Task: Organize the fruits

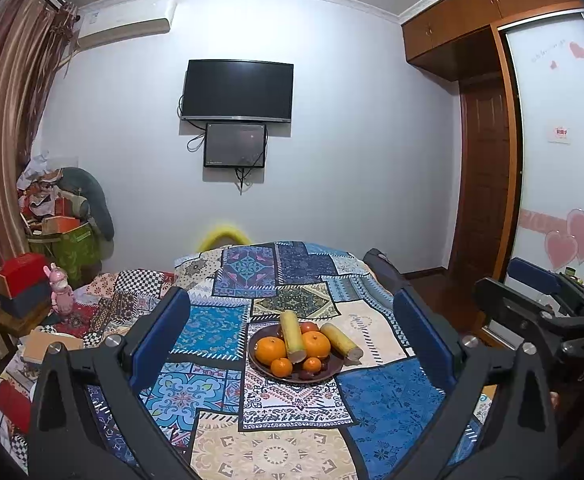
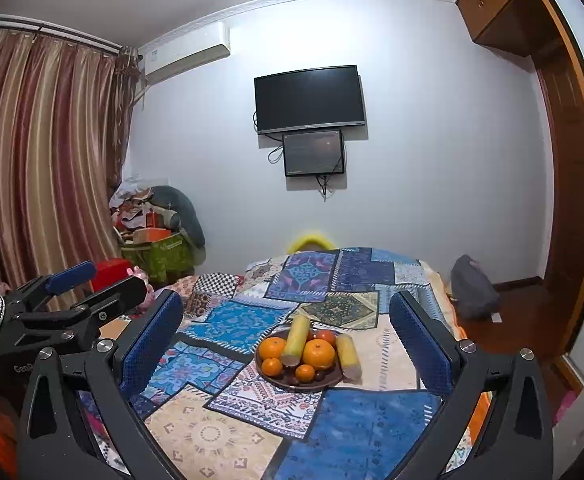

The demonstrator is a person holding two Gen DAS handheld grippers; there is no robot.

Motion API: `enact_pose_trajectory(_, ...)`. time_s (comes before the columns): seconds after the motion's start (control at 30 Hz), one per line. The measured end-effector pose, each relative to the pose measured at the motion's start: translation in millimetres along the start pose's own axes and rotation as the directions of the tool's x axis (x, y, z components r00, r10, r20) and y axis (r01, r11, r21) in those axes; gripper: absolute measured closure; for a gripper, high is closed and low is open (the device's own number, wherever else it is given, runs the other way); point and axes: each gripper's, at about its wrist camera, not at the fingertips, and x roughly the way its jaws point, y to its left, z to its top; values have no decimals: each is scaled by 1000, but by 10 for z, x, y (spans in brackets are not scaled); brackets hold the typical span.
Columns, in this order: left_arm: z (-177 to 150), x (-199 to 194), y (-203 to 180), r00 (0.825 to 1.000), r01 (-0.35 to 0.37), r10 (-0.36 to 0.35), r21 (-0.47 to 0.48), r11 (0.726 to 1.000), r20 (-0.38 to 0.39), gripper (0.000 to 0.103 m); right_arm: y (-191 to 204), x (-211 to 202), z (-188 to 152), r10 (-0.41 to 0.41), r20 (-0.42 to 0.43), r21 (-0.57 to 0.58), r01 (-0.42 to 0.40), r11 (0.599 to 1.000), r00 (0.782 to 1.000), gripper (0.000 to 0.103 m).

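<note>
Left wrist view showed oranges (image 1: 315,344) and two yellow cobs (image 1: 292,336) heaped on a brown plate (image 1: 333,368) mid-cloth (image 1: 268,452). Left gripper (image 1: 292,344) and right gripper (image 2: 286,344) hung back, jaws apart, holding nothing. Heaped fruit fitted either gathering completed or sorting pending; neither was settled.

I face a pale, plain wall (image 1: 351,140) with a dark television (image 1: 238,90) mounted on it and a smaller screen (image 1: 236,145) hung just beneath, cables dangling. An air conditioner (image 1: 126,26) sits high near the left corner, beside striped brown curtains (image 1: 8,120). To my right stands an orange-brown wooden wardrobe (image 1: 451,20) with a frosted sliding door (image 1: 563,160) bearing pink hearts. A patchwork bedspread (image 1: 276,452) covers the bed below me. Boxes and bags (image 1: 64,216) pile up in the left corner.
</note>
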Motion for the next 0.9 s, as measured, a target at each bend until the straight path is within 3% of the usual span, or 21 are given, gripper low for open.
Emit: enact_pose_trajectory(0.9, 23, -32, -40, 1000, -5, 5, -1, 1000, 1, 0, 16, -61, 10, -48, 19, -17, 48, 999, 999, 0)
